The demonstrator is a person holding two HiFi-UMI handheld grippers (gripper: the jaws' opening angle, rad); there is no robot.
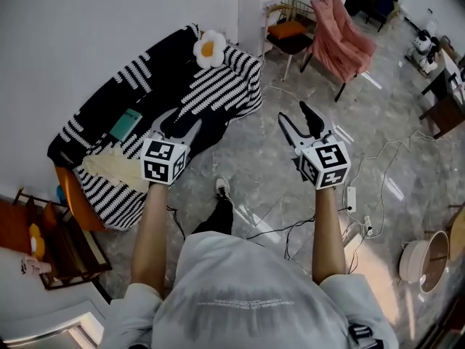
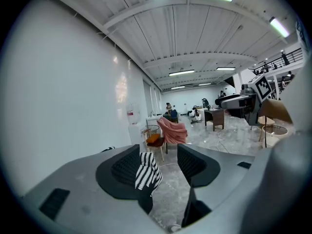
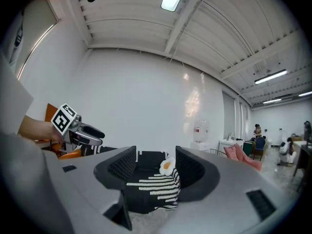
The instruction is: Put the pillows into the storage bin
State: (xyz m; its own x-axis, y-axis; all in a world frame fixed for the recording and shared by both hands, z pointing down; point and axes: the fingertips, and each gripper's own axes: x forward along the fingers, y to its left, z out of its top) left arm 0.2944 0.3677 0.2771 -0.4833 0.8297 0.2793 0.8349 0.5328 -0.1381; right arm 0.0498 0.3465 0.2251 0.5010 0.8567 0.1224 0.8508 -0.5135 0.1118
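A flower-shaped pillow (image 1: 209,48) with white petals and a yellow centre rests on the back of a sofa under a black-and-white striped blanket (image 1: 218,86). A cream pillow (image 1: 109,167) and a flat teal item (image 1: 126,124) lie further left on the sofa. My left gripper (image 1: 182,122) hovers open over the sofa's front edge, holding nothing. My right gripper (image 1: 294,115) is open over the floor to the sofa's right. The right gripper view frames the flower pillow (image 3: 166,166) between its open jaws; the left gripper view shows a blanket corner (image 2: 147,172).
A chair draped in pink cloth (image 1: 341,42) and a wire chair with an orange cushion (image 1: 287,31) stand beyond the sofa. Cables and a power strip (image 1: 351,195) lie on the tiled floor. Round baskets (image 1: 425,257) stand at lower right; a wooden shelf (image 1: 43,246) at lower left.
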